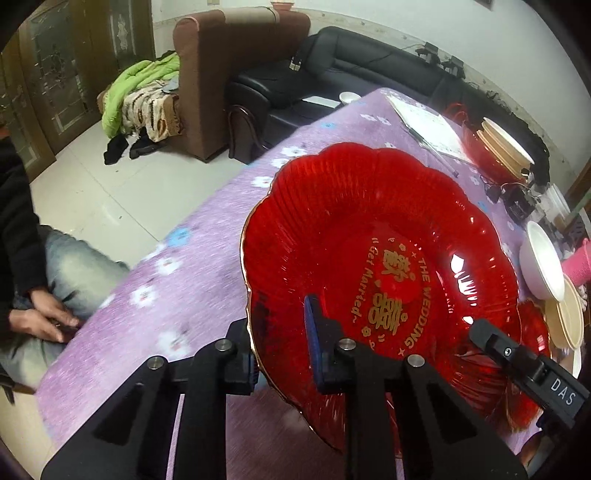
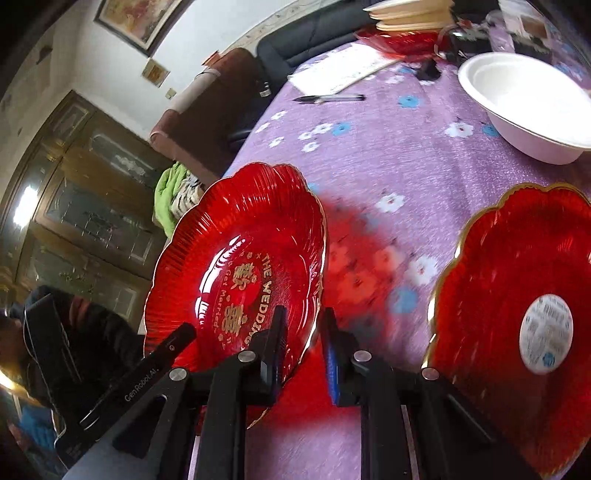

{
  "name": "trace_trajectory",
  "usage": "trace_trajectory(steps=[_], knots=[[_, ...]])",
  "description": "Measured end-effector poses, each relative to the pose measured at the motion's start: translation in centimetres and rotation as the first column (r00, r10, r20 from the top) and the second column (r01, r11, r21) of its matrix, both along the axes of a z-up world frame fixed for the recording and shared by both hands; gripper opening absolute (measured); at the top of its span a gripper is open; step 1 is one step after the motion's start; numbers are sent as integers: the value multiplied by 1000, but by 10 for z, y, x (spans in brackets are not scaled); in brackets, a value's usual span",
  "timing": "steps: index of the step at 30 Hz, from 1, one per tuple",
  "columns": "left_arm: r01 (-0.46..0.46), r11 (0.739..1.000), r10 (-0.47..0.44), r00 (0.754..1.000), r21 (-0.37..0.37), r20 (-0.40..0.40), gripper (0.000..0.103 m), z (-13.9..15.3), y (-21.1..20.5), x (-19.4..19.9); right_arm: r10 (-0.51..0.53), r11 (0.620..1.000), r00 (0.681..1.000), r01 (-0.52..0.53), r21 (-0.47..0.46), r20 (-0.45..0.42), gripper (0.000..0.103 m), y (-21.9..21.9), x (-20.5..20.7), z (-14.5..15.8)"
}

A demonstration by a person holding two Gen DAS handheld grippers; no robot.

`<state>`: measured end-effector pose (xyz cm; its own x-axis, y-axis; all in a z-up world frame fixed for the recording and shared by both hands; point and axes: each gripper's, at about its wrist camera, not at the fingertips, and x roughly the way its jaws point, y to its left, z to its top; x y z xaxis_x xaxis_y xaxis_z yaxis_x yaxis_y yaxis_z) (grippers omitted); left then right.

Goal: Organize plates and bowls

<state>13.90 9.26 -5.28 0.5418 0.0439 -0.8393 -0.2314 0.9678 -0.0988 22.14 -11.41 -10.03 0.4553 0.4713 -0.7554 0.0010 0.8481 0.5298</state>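
Left gripper (image 1: pixel 282 354) is clamped on the near rim of a red scalloped plate (image 1: pixel 376 266) with gold lettering — one finger under the edge, the blue-padded finger (image 1: pixel 314 347) on top. The plate is held tilted above the purple flowered tablecloth (image 1: pixel 177 266), its gold-trimmed edge hanging past the near side.

Right gripper (image 2: pixel 304 347) has its jaws apart with a narrow gap; the same red plate's rim runs through that gap beside the left finger (image 2: pixel 275 343), but whether the pads actually press it I cannot tell. In the left wrist view the right gripper's black finger (image 1: pixel 495 339) reaches over the plate's right side.

A second red plate (image 2: pixel 517 325) sits to the right, tilted, showing a round white sticker (image 2: pixel 546 334). A white bowl (image 2: pixel 524 107) rests on the cloth at far right. At the far end — a stack of cream plates (image 2: pixel 410 14) on a red dish (image 2: pixel 399 38). A pen (image 2: pixel 328 98) lies beside a sheet of paper (image 2: pixel 340 70).

Off the table's left side, a seated person (image 1: pixel 33 266) in jeans; farther back, a brown armchair (image 1: pixel 229 66) and a black sofa (image 1: pixel 354 55).
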Motion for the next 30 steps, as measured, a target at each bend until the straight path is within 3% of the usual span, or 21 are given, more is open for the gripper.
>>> trace_trajectory(steps=[6, 14, 16, 18, 21, 25, 28, 30], knots=[[27, 998, -29, 999, 54, 25, 19, 16, 5, -57, 64, 998, 998, -64, -10, 28, 17, 15, -48, 18], [16, 999, -14, 998, 33, -61, 19, -13, 12, -102, 129, 990, 992, -129, -52, -14, 17, 23, -110, 1], [-10, 1000, 12, 997, 26, -74, 26, -20, 17, -104, 147, 987, 989, -149, -59, -33, 22, 26, -112, -7], [-39, 999, 41, 996, 32, -77, 49, -19, 22, -112, 146, 987, 989, -146, -65, -3, 25, 23, -119, -7], [-53, 994, 57, 997, 94, -42, 70, -8, 27, -133, 147, 985, 988, -142, -96, 48, 30, 9, -132, 7], [-67, 984, 61, 997, 162, 46, 72, 13, 32, -171, 130, 983, 974, -102, -153, 187, 41, -38, -158, 34], [-69, 973, 47, 993, 218, 107, 72, 32, 31, -186, 65, 990, 971, -33, -140, 231, 42, -92, -175, 42], [-64, 974, 27, 985, 216, 169, 72, 54, 25, -192, 17, 992, 970, 14, -126, 242, 43, -122, -180, 46]])
